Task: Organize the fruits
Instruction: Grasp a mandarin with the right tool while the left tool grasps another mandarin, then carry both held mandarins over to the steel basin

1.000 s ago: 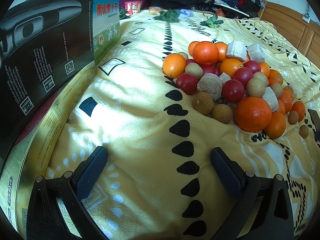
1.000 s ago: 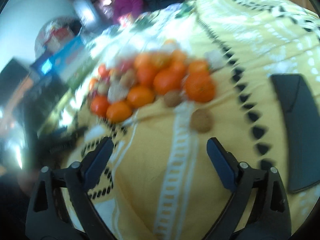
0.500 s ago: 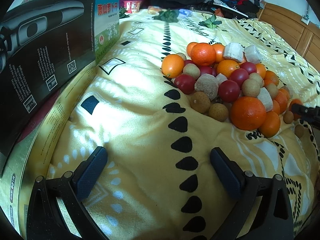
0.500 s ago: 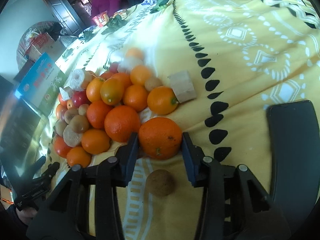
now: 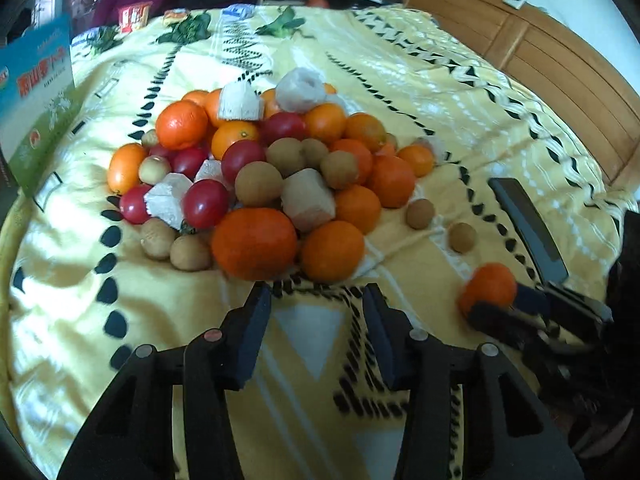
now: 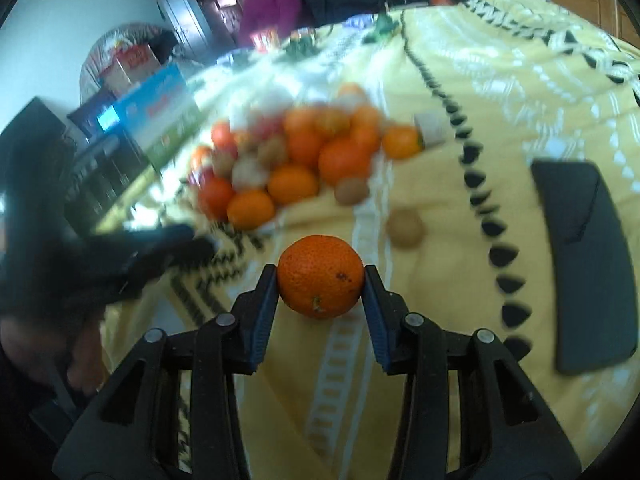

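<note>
right wrist view: an orange (image 6: pixel 320 276) is held between the jaws of the right gripper (image 6: pixel 320 280), gripped at its widest sides, probably so it cannot roll free, above the yellow bed cover (image 6: pixel 460 80) near the fruit pile (image 6: pixel 304 160). the left gripper (image 5: pixel 316 312) is kept partly open and empty just near the pile's near edge, seemingly readied for another fruit.

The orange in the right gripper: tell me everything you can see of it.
The orange is round and deep orange, with dimpled peel, a small dark fleck and a stem scar low on its front. The right gripper is shut on it, one pad pressing each side. It is apart from the fruit pile, above the yellow blanket; whether it touches the blanket is unclear. The left wrist view shows it too.
</note>
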### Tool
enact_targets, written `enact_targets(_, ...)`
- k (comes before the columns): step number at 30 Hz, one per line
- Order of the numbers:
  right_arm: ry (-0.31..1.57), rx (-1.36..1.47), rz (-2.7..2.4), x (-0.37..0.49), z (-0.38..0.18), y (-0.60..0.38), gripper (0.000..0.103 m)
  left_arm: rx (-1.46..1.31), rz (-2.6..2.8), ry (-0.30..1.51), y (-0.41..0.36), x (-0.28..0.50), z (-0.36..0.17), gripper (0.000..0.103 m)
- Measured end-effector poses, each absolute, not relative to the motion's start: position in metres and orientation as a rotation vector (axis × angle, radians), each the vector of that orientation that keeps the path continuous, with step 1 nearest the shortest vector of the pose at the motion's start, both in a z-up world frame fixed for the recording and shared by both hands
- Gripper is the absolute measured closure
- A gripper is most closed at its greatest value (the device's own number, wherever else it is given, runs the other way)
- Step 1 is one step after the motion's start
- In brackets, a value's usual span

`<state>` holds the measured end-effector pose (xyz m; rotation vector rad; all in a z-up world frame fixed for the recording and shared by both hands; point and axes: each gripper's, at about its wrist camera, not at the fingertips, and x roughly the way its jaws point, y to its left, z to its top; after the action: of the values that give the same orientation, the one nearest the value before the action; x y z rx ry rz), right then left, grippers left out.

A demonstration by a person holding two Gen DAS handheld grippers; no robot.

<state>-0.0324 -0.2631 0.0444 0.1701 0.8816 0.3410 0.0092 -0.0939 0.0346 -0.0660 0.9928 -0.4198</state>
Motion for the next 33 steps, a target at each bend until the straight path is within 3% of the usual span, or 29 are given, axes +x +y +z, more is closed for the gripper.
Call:
enact_targets(10, 0.891, 0.248, 0.332, -0.029, 0.033, -0.271, 0.06, -0.032, -0.449, 1.003, -0.115, 0.02, 0.023, 0.044)
enact_targets(12, 0.887, 0.243, 0.329, -0.03, 0.034, -0.27, 0.06, -0.038, -0.517, 1.01, -0.118, 0.015, 0.027, 0.045)
enact_targets(14, 0.884, 0.251, 0.325, -0.031, 0.034, -0.272, 0.06, -0.093, -0.587, 1.03, -0.112, 0.013, 0.031, 0.062)
enact_targets(15, 0.883, 0.259, 0.321, -0.031, 0.034, -0.274, 0.06, -0.121, -0.591, 1.038, -0.107, 0.015, 0.031, 0.064)
enact_targets(33, 0.894, 0.26, 0.314, -0.03, 0.03, -0.277, 0.06, -0.032, -0.486, 0.975, -0.127, 0.025, 0.032, 0.067)
